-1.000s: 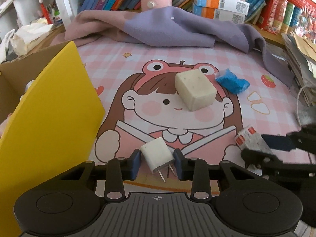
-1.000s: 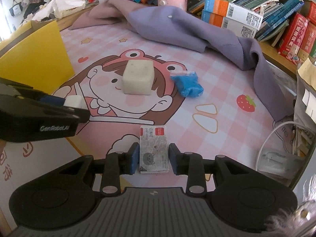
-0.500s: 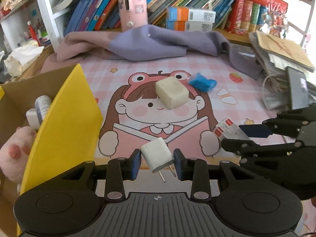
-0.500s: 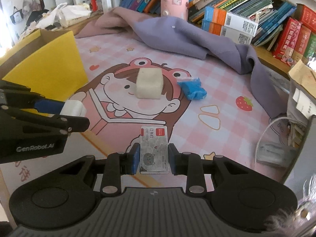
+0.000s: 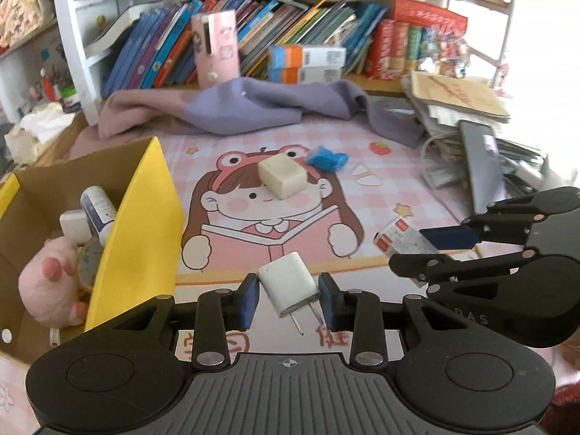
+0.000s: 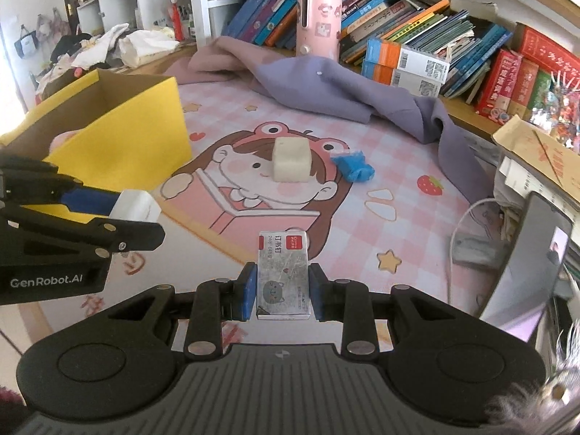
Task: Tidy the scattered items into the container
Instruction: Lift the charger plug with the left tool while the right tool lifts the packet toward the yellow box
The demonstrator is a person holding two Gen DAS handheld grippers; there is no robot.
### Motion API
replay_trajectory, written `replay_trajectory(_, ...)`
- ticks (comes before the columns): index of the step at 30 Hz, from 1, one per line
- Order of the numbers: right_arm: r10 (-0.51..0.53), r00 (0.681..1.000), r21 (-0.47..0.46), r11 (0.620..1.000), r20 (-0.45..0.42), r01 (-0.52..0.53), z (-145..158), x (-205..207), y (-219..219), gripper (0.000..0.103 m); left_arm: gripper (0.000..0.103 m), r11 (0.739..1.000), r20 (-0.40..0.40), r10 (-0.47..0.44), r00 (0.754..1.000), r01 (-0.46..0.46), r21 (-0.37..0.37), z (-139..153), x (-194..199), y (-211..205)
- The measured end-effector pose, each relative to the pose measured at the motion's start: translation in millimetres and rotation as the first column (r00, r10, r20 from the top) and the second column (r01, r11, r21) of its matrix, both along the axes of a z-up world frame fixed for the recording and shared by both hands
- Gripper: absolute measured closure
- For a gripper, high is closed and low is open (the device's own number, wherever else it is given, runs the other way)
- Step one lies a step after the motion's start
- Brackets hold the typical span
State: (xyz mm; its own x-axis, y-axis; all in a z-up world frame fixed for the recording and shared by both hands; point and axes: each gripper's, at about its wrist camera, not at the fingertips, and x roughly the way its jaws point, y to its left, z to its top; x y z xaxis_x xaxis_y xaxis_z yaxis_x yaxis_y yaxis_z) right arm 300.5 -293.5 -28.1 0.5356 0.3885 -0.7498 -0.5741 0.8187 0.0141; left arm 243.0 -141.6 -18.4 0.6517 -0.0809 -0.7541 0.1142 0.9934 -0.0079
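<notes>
My left gripper (image 5: 289,299) is shut on a white plug charger (image 5: 288,283), held above the mat, prongs toward the camera. My right gripper (image 6: 279,295) is shut on a small staple box (image 6: 282,273) with a red label. Each gripper shows in the other's view: the left gripper (image 6: 137,214) with the charger (image 6: 136,207), the right gripper (image 5: 417,250) with the box (image 5: 397,241). The yellow cardboard box (image 5: 141,224) stands at the left and holds a pink plush (image 5: 47,286) and bottles. A cream foam block (image 5: 282,175) and a blue crumpled wrapper (image 5: 326,159) lie on the mat.
A purple cloth (image 5: 253,108) lies along the back of the pink cartoon mat (image 5: 362,195). Books fill the shelf (image 5: 326,47) behind. Papers and a phone (image 5: 482,166) are stacked at the right. A white cable (image 6: 460,224) lies at the right edge.
Both grippers have lifted and pulled back from the mat with their items held. The yellow box's inside has come into view at the left.
</notes>
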Motion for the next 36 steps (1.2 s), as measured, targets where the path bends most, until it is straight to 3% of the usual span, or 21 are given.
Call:
replay_trajectory(7, -0.028, 0.999, -0.013, 1.0, 0.031, 0.028, 13, -43, 8, 0.075, 0.069, 0.998, 0.038, -0.034, 0.999, 0.036, -0.056, 11, -31, 17)
replay_trajectory(17, -0.095, 0.991, -0.029, 0.995, 0.092, 0.098, 27, -94, 34, 0.075, 0.069, 0.992, 0.104, -0.106, 0.989, 0.113, -0.058, 20, -79, 47)
replay_trajectory(36, -0.054, 0.995, -0.057, 0.997, 0.081, 0.058, 22, -220, 134, 0.075, 0.069, 0.993, 0.079, -0.054, 0.995, 0.062, -0.098, 15, -187, 148)
